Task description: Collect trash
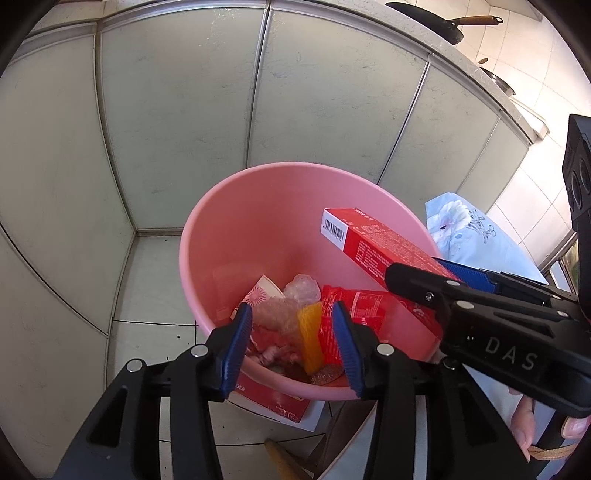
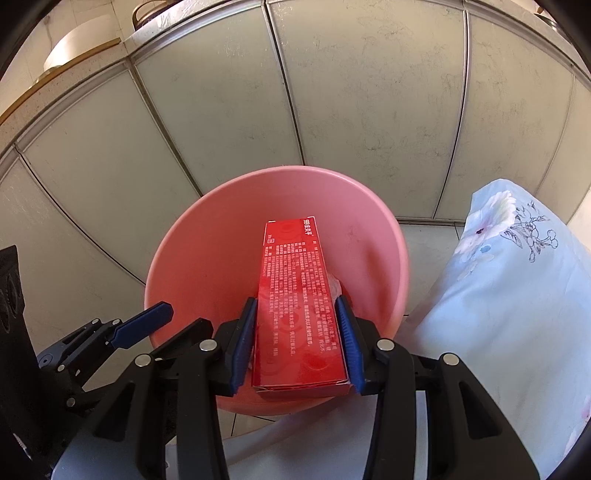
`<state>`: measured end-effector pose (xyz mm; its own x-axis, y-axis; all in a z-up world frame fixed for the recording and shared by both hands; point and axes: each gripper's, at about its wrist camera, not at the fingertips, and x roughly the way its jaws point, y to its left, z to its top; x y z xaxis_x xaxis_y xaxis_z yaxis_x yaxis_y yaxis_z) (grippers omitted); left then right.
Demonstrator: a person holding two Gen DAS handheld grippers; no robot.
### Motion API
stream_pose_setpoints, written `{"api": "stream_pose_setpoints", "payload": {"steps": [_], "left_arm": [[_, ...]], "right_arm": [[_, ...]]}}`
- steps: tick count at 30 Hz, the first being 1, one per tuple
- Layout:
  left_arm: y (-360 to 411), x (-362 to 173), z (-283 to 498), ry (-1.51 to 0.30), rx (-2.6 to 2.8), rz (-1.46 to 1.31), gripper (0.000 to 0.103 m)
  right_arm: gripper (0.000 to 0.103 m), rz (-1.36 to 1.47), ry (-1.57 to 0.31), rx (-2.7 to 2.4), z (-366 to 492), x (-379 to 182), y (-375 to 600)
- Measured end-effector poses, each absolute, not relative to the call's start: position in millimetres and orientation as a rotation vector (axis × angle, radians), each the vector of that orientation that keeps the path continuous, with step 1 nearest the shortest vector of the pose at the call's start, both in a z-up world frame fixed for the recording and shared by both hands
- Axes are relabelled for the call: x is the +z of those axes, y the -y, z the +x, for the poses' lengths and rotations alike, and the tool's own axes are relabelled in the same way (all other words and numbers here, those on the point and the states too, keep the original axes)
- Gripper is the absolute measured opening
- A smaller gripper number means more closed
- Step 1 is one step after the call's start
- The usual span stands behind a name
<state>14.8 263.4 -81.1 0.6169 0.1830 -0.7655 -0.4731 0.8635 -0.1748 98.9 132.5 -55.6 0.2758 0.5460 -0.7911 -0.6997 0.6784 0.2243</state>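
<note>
A pink bin [image 1: 258, 206] stands on the floor against the cabinets; it also shows in the right wrist view [image 2: 221, 229]. My right gripper [image 2: 297, 332] is shut on a long red box [image 2: 295, 295] and holds it over the bin's mouth; the box also shows in the left wrist view [image 1: 376, 243]. My left gripper [image 1: 291, 339] is open and empty, hovering over the bin's near rim. Inside the bin lie a red wrapper [image 1: 362, 302], a yellow piece [image 1: 312, 336], crumpled clear plastic [image 1: 295, 299] and a paper cup [image 1: 260, 293].
Grey-green cabinet doors [image 1: 177, 110] rise behind the bin. A light blue floral cloth [image 2: 517, 295] lies to the right. A red and white carton [image 1: 277, 402] lies on the floor tiles under the bin's near side. A pan [image 1: 443, 22] sits on the counter.
</note>
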Motion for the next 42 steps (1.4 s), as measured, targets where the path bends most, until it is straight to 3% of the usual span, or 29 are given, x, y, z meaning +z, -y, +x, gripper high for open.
{"api": "stream_pose_setpoints", "payload": {"steps": [20, 42], "left_arm": [[-258.0, -75.7, 5.0, -0.811, 0.379, -0.383, 0.046], [-236.5, -63.3, 4.7, -0.798, 0.352, -0.372, 0.046]], "right_arm": [[0.044, -0.168, -0.913, 0.866, 89.7, -45.1, -117.9], [0.044, -0.174, -0.62, 0.791, 45.7, -38.3, -54.8]]}}
